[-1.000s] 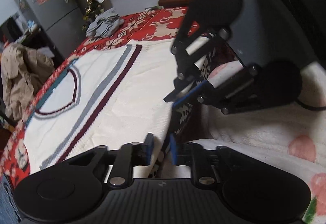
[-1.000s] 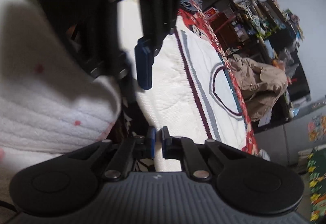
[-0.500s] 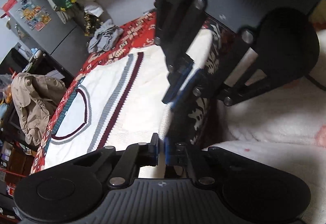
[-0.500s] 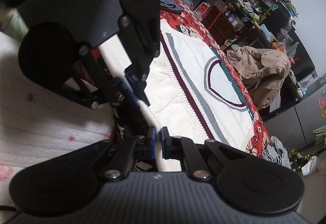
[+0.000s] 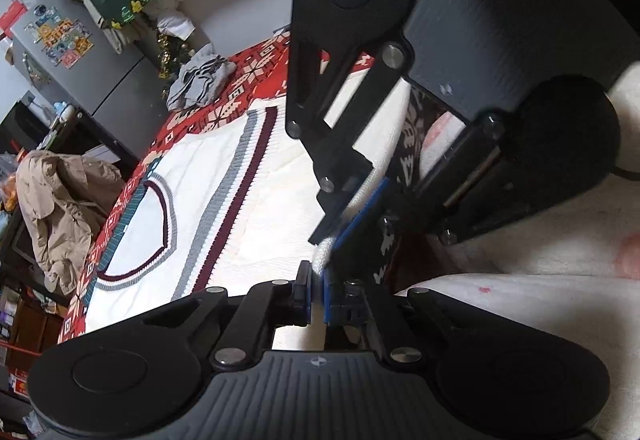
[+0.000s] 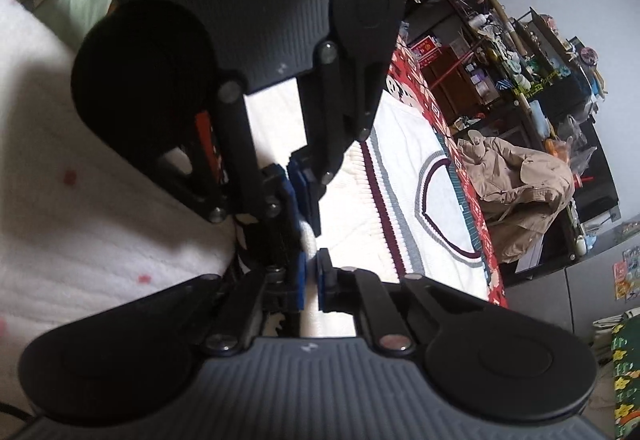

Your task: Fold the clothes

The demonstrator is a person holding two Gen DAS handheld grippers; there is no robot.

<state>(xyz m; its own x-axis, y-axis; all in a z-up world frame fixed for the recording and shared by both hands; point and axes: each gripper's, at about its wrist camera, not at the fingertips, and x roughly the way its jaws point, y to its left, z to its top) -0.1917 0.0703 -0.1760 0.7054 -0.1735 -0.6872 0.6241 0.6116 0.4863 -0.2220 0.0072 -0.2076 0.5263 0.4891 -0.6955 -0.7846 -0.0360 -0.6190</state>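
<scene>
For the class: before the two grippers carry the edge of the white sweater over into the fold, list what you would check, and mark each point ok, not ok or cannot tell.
1. Left gripper pinches the hem of the white sweater: ok, cloth sits between its pads.
2. Right gripper grips the same hem: ok, though only a sliver of cloth shows.
3. Grippers apart enough to hold the edge taut: not ok, they crowd tip to tip.
4. Sweater lies flat on the red patterned blanket: ok.
5. Landing area free: ok; the grey garment lies beyond the sweater.
6. Both layers caught: cannot tell.
</scene>
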